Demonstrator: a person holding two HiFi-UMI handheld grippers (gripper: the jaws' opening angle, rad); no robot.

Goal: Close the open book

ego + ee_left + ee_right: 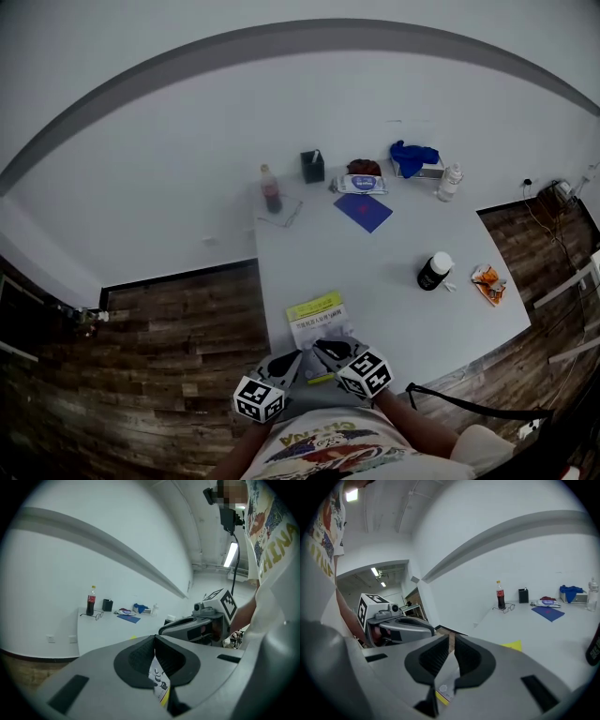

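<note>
The book (315,317), white with a yellow band along its far edge, lies near the front edge of the white table (394,244). Both grippers meet at its near edge, side by side. My left gripper (292,364) is shut on a printed leaf of the book (158,679), which is pinched between its black pads (140,658). My right gripper (326,354) holds the same near edge, and the white-and-yellow leaf (445,686) runs between its pads (468,660). The leaf is raised off the table. Whatever lies beneath it is hidden by the grippers.
At the table's far end stand a cola bottle (271,190), glasses (286,217), a black holder (312,166), a wipes pack (362,184), a blue booklet (363,211), a blue cloth (413,157) and a clear bottle (450,181). A black jar (434,271) and an orange packet (487,283) sit right.
</note>
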